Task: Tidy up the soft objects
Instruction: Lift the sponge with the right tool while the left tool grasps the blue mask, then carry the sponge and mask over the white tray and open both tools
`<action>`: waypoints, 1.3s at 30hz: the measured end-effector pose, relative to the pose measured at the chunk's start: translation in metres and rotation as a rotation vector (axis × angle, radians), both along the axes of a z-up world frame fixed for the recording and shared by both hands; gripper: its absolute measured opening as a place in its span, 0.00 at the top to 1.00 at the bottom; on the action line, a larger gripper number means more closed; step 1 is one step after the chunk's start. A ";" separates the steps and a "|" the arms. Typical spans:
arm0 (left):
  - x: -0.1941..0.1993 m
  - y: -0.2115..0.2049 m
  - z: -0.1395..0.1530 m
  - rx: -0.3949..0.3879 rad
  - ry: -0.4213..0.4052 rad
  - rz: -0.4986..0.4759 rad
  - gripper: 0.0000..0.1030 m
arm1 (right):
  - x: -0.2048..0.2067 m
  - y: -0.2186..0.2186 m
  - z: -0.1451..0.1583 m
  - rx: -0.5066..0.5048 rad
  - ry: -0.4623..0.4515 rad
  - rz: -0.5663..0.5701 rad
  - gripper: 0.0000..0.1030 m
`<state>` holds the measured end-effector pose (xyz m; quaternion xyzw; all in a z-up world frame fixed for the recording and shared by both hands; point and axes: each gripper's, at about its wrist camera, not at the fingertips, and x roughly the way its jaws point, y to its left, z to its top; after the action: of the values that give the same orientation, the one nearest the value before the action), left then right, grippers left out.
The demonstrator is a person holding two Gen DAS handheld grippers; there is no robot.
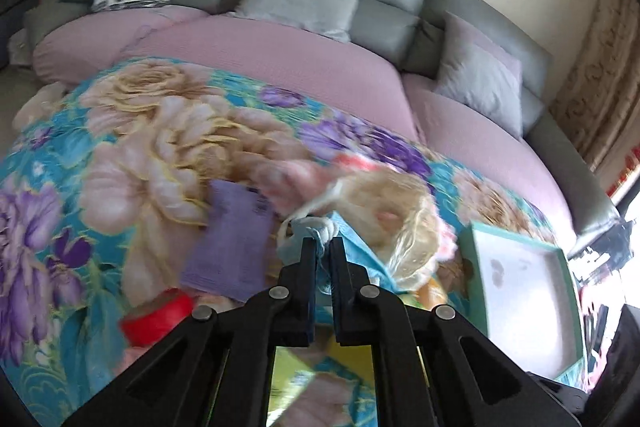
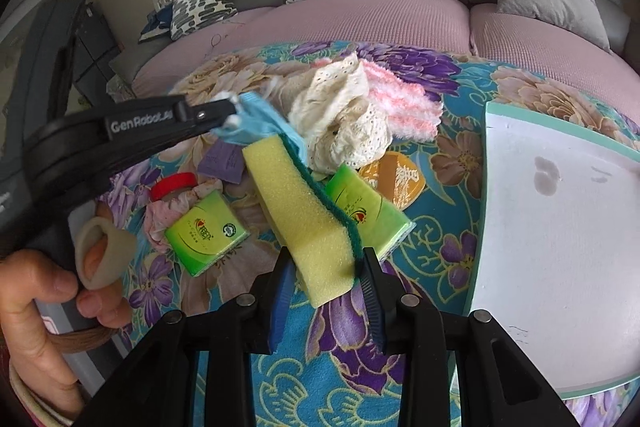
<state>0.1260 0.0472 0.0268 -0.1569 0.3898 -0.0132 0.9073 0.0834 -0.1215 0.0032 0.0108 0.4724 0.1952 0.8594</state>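
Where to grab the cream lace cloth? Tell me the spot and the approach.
Take the cream lace cloth by its raised ruffled peak, coming from above. It lies crumpled in a heap with folds standing up, partly over the pink fuzzy cloth, so a top pinch should lift it alone.

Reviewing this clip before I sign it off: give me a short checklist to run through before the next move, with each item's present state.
1. left gripper shut on the blue cloth: ok.
2. right gripper clamped on the yellow sponge: ok.
3. Sponge lifted clear of the tissue packs: cannot tell.
4. White tray has bare room: ok.
5. Blue cloth free of the cream lace cloth: cannot tell.
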 end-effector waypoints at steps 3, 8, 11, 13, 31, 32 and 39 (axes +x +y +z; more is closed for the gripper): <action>-0.005 0.013 0.006 -0.003 -0.018 0.050 0.94 | -0.001 -0.005 0.005 0.017 -0.013 -0.009 0.67; -0.019 0.027 0.027 0.002 -0.080 0.102 0.94 | -0.006 -0.010 0.017 0.050 -0.041 -0.016 0.67; -0.027 0.029 0.043 0.012 -0.131 0.109 0.94 | -0.011 -0.016 0.029 0.074 -0.076 -0.028 0.67; -0.032 0.028 0.052 0.013 -0.160 0.106 0.94 | -0.014 -0.022 0.036 0.095 -0.099 -0.037 0.67; -0.027 -0.083 0.069 0.114 -0.167 -0.165 0.94 | -0.027 -0.164 0.049 0.039 -0.181 -0.583 0.66; -0.027 -0.092 0.070 0.123 -0.168 -0.186 0.94 | -0.027 -0.172 0.048 0.030 -0.176 -0.613 0.66; -0.017 -0.157 0.073 0.188 -0.167 -0.326 0.94 | -0.035 -0.222 0.039 -0.025 -0.156 -0.775 0.66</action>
<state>0.1091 -0.1098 0.0997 -0.0049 0.3331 -0.1362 0.9330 0.0479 -0.3436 0.0423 0.1630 0.3690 -0.1492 0.9028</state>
